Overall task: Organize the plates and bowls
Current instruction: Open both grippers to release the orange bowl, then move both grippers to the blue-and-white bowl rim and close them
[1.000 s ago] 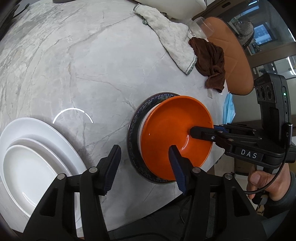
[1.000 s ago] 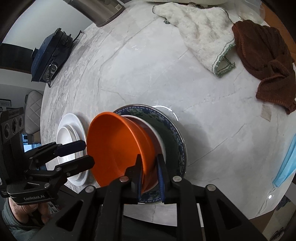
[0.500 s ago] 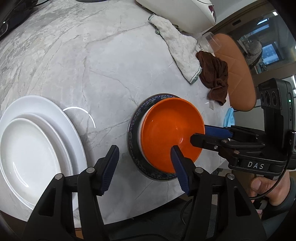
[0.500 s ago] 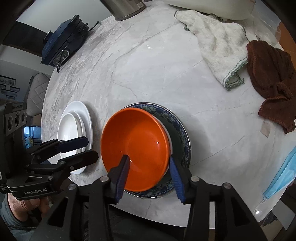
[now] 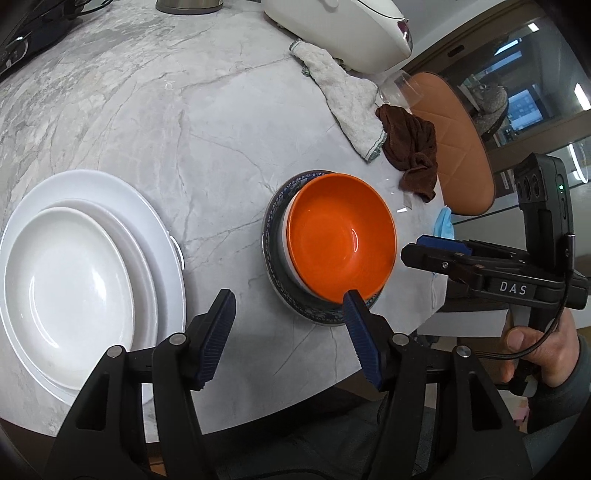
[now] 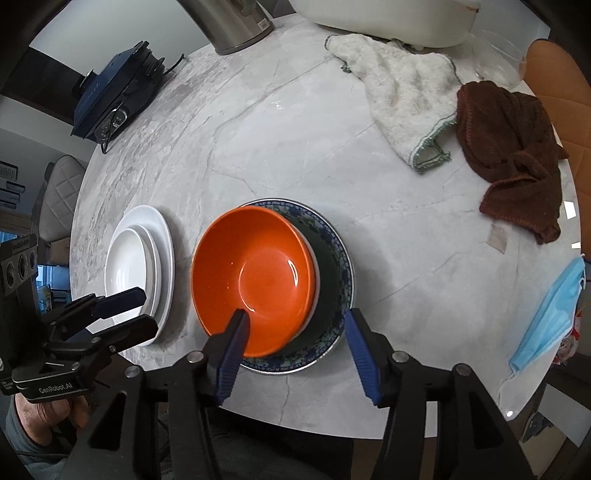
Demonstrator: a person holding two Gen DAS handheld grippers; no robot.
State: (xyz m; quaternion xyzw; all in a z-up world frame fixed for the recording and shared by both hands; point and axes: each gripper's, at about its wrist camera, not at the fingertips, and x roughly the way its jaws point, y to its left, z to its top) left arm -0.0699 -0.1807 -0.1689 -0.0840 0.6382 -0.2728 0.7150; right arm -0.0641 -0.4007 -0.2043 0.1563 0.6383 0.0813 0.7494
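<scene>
An orange bowl sits nested in a white bowl on a dark plate with a blue patterned rim, near the table's front edge. My right gripper hangs just over the stack's near side. Its jaws are opening and its pads are clear of the orange bowl's rim. To the left lies a stack of white plates. My left gripper is open and empty, above the marble between the two stacks.
A white cloth and a brown cloth lie at the back right, and a blue face mask at the right edge. A dark blue appliance, steel kettle and white appliance stand at the back. An orange chair is beyond the table.
My right gripper let go of the orange bowl's rim, opened and rose; the bowl settled from tilted to level. My left gripper drew back and up, showing more of the white plates.
</scene>
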